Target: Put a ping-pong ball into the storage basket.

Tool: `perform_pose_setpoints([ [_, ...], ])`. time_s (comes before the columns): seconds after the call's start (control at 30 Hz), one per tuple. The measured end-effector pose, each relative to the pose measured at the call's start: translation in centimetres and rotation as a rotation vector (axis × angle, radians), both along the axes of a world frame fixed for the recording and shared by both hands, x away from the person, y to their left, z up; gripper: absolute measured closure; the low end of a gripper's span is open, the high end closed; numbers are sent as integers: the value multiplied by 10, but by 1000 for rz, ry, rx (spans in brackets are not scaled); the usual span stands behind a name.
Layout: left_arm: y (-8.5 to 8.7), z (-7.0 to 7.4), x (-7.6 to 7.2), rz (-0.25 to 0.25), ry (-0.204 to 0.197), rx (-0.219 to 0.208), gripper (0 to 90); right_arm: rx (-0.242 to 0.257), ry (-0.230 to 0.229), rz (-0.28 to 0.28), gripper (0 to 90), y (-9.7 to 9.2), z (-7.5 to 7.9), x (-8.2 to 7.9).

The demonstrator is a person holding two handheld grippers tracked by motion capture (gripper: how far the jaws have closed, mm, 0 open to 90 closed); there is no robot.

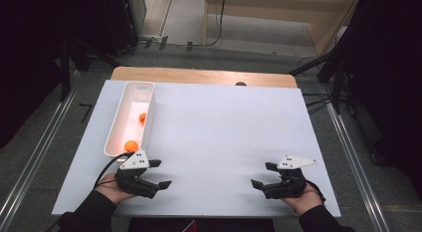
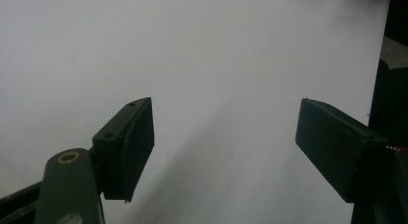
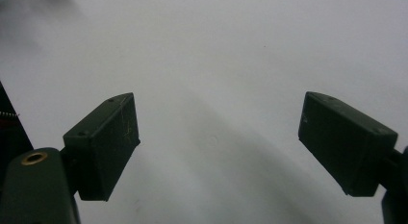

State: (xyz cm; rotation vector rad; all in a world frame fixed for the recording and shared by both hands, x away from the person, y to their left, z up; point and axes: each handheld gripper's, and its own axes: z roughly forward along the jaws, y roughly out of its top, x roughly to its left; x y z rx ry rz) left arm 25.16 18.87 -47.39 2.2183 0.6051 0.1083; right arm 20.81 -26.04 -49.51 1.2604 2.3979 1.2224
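Both the left gripper (image 1: 158, 173) and the right gripper (image 1: 263, 174) rest low on the white table (image 1: 224, 137), jaws wide apart and holding nothing. Two orange balls (image 1: 131, 145) sit in the white bin (image 1: 115, 127) near the left gripper. To grab one well, I think it should reach in slowly and close gently.

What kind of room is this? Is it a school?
Probably a lab or recording room, not a classroom. A white table stands on grey floor between dark stands, and a person holds grippers near a bin with orange balls.
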Motion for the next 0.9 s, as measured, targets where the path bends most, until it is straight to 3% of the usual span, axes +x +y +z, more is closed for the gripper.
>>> perform_pose_setpoints([
  [0.57,3,-2,-1,-8,23,-6,214,-1,9,4,126,1,-1,0],
  [0.9,3,-3,-1,-17,15,6,214,-1,10,1,126,1,-1,0],
])
